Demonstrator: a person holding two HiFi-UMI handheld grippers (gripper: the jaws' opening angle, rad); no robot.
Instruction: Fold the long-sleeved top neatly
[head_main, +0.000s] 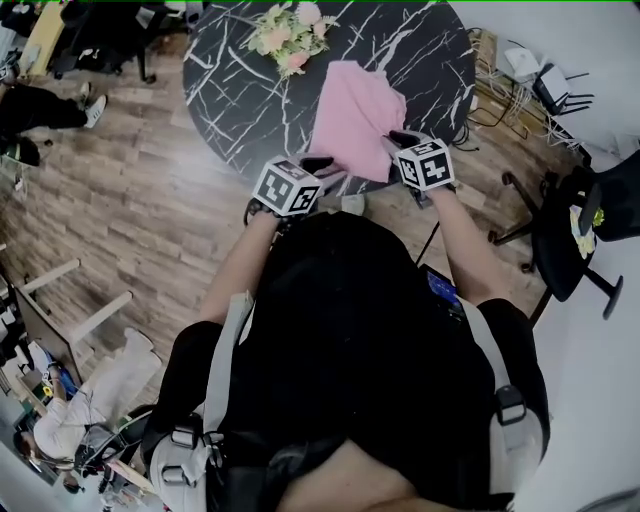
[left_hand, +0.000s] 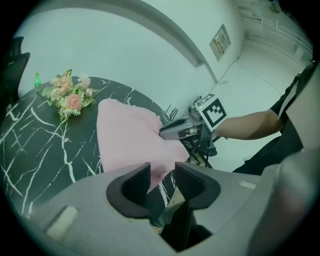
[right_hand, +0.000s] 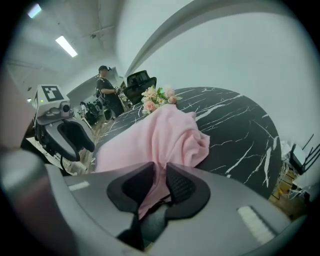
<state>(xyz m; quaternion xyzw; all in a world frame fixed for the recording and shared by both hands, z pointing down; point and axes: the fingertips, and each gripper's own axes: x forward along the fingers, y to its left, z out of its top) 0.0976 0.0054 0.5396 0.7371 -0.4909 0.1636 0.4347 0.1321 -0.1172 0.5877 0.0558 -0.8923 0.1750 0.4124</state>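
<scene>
Seen from above in the head view, a round black marble-look worktop (head_main: 250, 90) with white veins carries a pink long-sleeved fabric top (head_main: 352, 115). The top lies bunched at the near edge, with a bouquet of pink and white flowers (head_main: 285, 35) behind it. Only this view shows the wearer's black shirt (head_main: 350, 330), grey harness straps (head_main: 225, 365) and the wood-plank floor (head_main: 120, 200).

Only the left gripper view shows a small green bottle (left_hand: 36, 78) beyond the flowers and a small wall plaque (left_hand: 220, 42), whose writing is too small to read. Only the right gripper view shows a person standing (right_hand: 105, 86) by a black office chair (right_hand: 138, 80) far behind the worktop.

The left gripper (left_hand: 161, 179) has its jaws partly apart. The near corner of the top shows in the gap, but no pinch can be seen. The right gripper (right_hand: 161, 181) has its jaws nearly together, clamped on a fold of the top, and pink fabric runs down between the pads. Each gripper carries a cube of black-and-white square markers, and neither cube bears any words.
</scene>
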